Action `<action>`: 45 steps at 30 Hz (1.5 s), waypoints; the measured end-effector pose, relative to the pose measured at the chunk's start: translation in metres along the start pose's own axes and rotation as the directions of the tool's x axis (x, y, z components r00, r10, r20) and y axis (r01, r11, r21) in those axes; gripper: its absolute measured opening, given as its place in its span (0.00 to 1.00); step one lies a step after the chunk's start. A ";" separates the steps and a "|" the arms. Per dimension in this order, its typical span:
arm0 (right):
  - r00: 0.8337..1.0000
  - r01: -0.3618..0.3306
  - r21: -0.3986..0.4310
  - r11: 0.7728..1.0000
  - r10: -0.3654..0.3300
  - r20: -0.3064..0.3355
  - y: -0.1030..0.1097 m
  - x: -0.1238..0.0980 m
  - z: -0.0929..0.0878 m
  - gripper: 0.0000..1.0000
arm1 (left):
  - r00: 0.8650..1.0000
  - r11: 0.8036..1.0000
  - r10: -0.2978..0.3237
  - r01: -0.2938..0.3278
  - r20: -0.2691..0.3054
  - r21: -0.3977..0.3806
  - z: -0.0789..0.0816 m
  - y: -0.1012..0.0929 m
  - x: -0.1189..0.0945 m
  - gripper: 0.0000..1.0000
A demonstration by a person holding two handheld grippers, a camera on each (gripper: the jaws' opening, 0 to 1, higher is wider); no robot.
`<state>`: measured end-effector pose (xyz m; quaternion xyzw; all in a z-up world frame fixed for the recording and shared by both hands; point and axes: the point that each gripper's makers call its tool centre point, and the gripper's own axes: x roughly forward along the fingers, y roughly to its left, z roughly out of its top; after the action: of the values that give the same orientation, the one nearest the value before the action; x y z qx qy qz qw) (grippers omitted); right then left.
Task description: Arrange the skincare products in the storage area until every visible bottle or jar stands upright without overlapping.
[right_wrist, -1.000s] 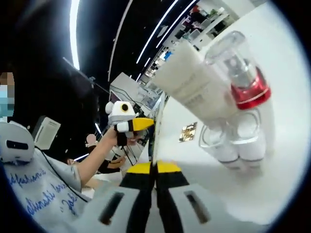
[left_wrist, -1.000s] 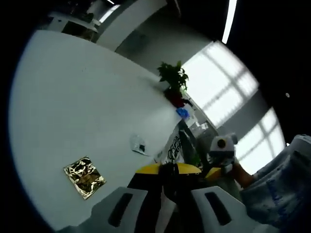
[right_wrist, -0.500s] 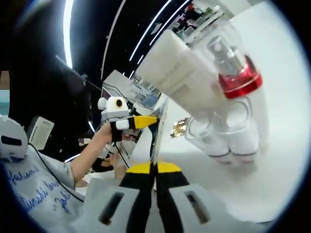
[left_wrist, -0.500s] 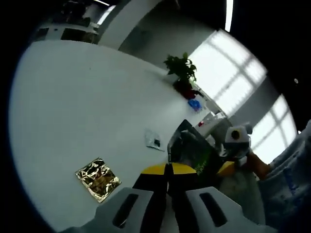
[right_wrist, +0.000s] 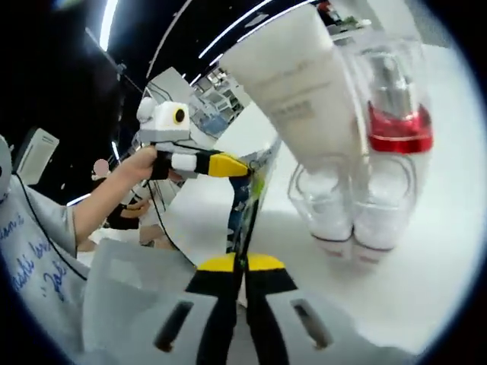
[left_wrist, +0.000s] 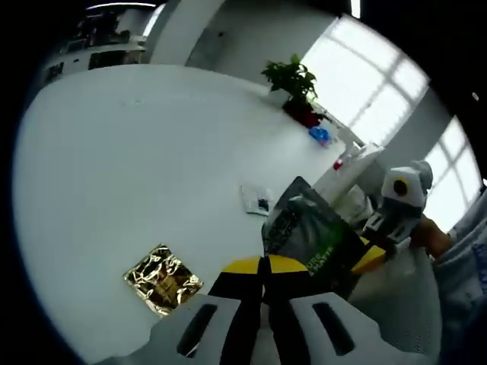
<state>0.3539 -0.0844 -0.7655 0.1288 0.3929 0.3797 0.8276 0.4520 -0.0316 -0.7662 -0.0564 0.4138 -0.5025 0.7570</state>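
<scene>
A flat dark green sachet (left_wrist: 313, 242) hangs above the white table (left_wrist: 137, 152). My left gripper (left_wrist: 264, 265) is shut on its near corner, and my right gripper (left_wrist: 367, 257) pinches its far edge. In the right gripper view the sachet (right_wrist: 245, 205) shows edge-on, rising from my right gripper (right_wrist: 243, 264) to my left gripper (right_wrist: 232, 165). Beside it stand a white tube (right_wrist: 304, 91), a clear-capped bottle with a red collar (right_wrist: 397, 114) and two small clear-capped white bottles (right_wrist: 323, 209), packed close together.
A crumpled gold foil packet (left_wrist: 162, 277) and a small white sachet (left_wrist: 257, 199) lie on the table. A potted plant (left_wrist: 293, 80) and a blue item (left_wrist: 319, 135) sit at the far edge by the windows. A person's hand (right_wrist: 133, 163) holds the left gripper.
Both cameras have swung. The sachet's printed face has turned more into the left gripper view. The bottle group sits nearer and more central in the right gripper view. Both grips are unchanged.
</scene>
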 end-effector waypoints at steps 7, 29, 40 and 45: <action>0.992 0.054 -0.110 0.992 -0.066 -0.104 -0.009 0.004 -0.012 0.03 | 0.998 0.998 0.029 -0.026 -0.056 0.051 -0.007 0.002 0.009 0.00; 0.944 0.134 -0.320 0.938 -0.219 -0.247 -0.028 0.017 -0.034 0.06 | 0.994 0.995 0.060 -0.053 -0.090 0.082 -0.015 0.010 0.022 0.00; 0.909 0.155 -0.391 0.907 -0.286 -0.304 -0.041 0.015 -0.044 0.10 | 0.993 0.992 0.067 -0.055 -0.097 0.118 -0.018 0.010 0.024 0.00; 0.904 0.168 -0.380 0.910 -0.295 -0.308 -0.044 0.012 -0.046 0.12 | 0.993 0.993 0.057 -0.046 -0.101 0.111 -0.017 0.015 0.025 0.00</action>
<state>0.3473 -0.1091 -0.8245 -0.1377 0.4773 0.3570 0.7911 0.4548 -0.0386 -0.7989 0.0218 0.4258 -0.5069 0.7491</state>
